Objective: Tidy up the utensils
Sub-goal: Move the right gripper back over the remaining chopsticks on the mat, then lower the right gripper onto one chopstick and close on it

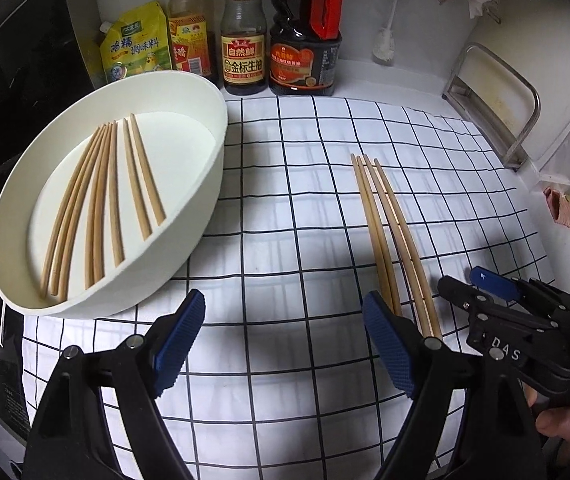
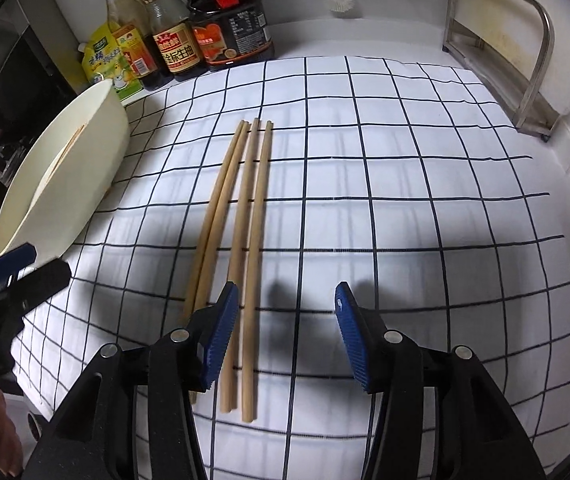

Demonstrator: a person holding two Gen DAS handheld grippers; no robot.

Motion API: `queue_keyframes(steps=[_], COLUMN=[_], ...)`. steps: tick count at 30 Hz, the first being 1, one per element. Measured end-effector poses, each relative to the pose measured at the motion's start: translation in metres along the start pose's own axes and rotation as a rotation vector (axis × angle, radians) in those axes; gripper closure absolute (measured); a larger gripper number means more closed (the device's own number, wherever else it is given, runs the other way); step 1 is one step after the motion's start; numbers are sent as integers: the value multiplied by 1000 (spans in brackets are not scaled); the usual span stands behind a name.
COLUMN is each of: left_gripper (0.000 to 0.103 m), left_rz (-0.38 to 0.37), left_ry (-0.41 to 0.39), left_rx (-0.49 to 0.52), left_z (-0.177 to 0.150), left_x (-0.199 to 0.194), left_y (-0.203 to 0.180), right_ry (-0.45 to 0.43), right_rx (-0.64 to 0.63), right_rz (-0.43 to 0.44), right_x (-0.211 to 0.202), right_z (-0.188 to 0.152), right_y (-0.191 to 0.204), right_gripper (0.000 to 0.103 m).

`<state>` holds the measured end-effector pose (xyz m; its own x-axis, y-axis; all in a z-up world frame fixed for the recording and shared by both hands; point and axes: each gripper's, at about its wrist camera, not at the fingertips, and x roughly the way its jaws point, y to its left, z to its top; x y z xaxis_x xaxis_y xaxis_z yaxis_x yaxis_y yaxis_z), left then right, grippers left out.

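Observation:
A white oval tray (image 1: 209, 184) on the left holds several wooden chopsticks (image 1: 101, 200) lying side by side. Several more chopsticks (image 1: 381, 224) lie together on the checked cloth. My left gripper (image 1: 285, 340) hangs open over bare cloth between the tray and that bundle, with nothing between its blue pads. In the right wrist view my right gripper (image 2: 287, 336) is open low over the near ends of the loose chopsticks (image 2: 259, 208). Its left pad (image 2: 221, 336) is over the bundle, and one stick lies between the jaws, unpressed. The tray (image 2: 85, 168) is at the left there.
Sauce bottles (image 1: 243, 40) and a yellow pouch (image 1: 133, 48) line the back wall behind the tray. A metal rack (image 1: 497, 100) stands at the right rear, with a white brush (image 1: 385, 40) hanging on the wall. A black-and-white checked cloth (image 1: 285, 200) covers the counter.

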<state>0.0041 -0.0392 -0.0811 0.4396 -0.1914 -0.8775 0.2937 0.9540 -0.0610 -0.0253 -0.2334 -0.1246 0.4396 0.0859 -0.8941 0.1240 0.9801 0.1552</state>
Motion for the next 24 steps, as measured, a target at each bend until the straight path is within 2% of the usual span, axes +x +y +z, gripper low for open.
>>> queue_keyframes(steps=[7,15,24], left_gripper=[23,23,23], left_rz=[3,5,7], left_ry=[13,19,14], left_rx=[-2,-17,-18], left_z=[-1,1,5], left_x=[9,14,21], left_y=[-6,-7,-16], right_ry=[15,7,-1], right_rx=[-22,-94,-106], right_rz=[-5,-52,-76], right_x=[15,22,22], right_z=[6,9,10], right_y=[2,11,-1], right_gripper=[55,55,55])
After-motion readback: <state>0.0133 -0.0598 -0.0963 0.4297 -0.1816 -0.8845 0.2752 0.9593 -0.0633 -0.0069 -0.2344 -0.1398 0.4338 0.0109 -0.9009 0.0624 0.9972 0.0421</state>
